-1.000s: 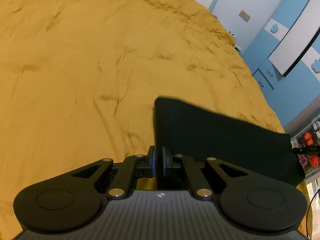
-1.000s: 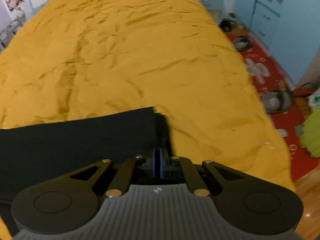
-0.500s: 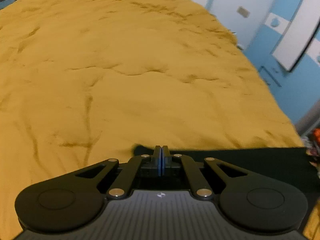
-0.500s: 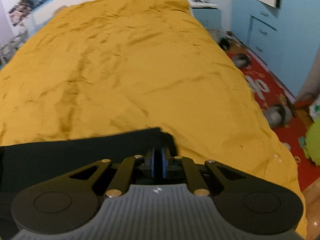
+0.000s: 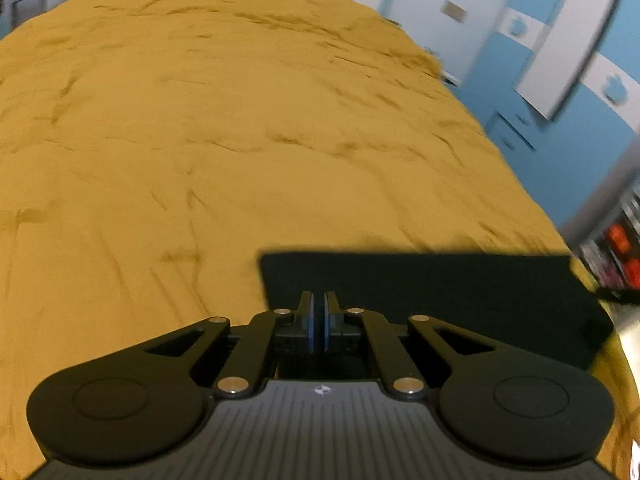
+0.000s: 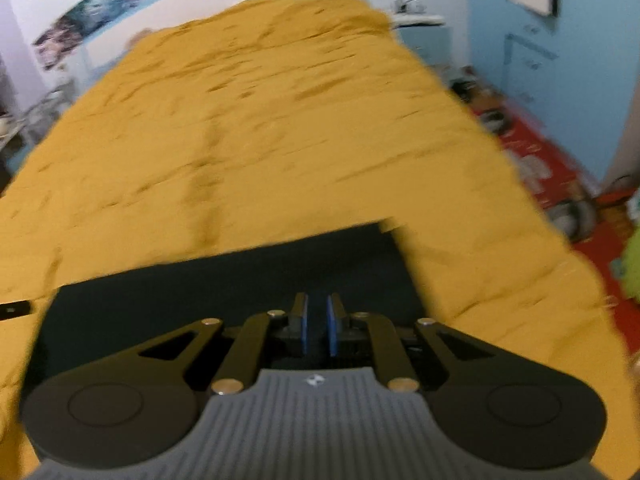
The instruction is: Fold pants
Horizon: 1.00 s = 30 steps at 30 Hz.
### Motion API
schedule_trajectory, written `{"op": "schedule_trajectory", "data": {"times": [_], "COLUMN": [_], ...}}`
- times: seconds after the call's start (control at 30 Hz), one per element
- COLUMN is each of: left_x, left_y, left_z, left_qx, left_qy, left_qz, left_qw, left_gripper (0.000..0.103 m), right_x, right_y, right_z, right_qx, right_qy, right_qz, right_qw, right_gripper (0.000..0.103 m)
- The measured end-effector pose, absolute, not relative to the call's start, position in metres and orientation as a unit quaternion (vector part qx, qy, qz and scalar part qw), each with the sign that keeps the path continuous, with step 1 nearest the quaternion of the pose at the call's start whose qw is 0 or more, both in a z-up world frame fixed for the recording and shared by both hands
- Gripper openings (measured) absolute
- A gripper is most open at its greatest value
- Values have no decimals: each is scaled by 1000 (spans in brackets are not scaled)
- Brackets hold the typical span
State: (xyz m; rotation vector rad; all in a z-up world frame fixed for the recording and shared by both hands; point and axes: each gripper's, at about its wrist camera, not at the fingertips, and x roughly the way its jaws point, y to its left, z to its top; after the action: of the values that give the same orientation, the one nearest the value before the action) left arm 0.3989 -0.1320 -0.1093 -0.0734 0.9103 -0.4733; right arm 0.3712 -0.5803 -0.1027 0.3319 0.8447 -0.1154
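Observation:
The black pants (image 5: 432, 288) lie folded flat as a dark rectangle on the mustard-yellow bedspread (image 5: 200, 140). My left gripper (image 5: 319, 300) is above the pants' near left part, jaws a narrow gap apart with nothing between them. In the right wrist view the pants (image 6: 240, 284) fill the near middle. My right gripper (image 6: 316, 304) is above their near right part, jaws slightly apart and empty. The view is blurred by motion.
The yellow bedspread (image 6: 260, 120) stretches far ahead. Blue-and-white cabinets (image 5: 560, 60) stand to the right of the bed. A red floor mat (image 6: 560, 168) with scattered items lies beside the bed's right edge. Shelves with red items (image 5: 620, 248) are at far right.
Both grippers were shut on the pants' edge and have opened slightly, letting go. The pants now lie flat on the bed, and both grippers have pulled back a little.

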Motion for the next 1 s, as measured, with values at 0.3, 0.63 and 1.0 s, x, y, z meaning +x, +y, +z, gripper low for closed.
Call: {"op": "schedule_trajectory", "data": {"times": [0.3,0.63,1.0], "left_x": [328,294,373], "left_y": [-130,-107,-63], "left_z": [-139,-143,-147], "left_qx": [4,-14,-235], "left_qy": [463,472,450], "left_qz": [-235,-229,-207], "left_qw": [854,851,836], "left_gripper": [4,4,44], "right_x": [330,270,248], "right_y": [-482,-449,-465], "right_z": [-142,-163,-143], "right_qx": [122,106,173], "right_qy": [395,366,334], "right_qz": [-23,-55,-66], "right_qw": [910,923,924], "right_gripper": [17,17,19]}}
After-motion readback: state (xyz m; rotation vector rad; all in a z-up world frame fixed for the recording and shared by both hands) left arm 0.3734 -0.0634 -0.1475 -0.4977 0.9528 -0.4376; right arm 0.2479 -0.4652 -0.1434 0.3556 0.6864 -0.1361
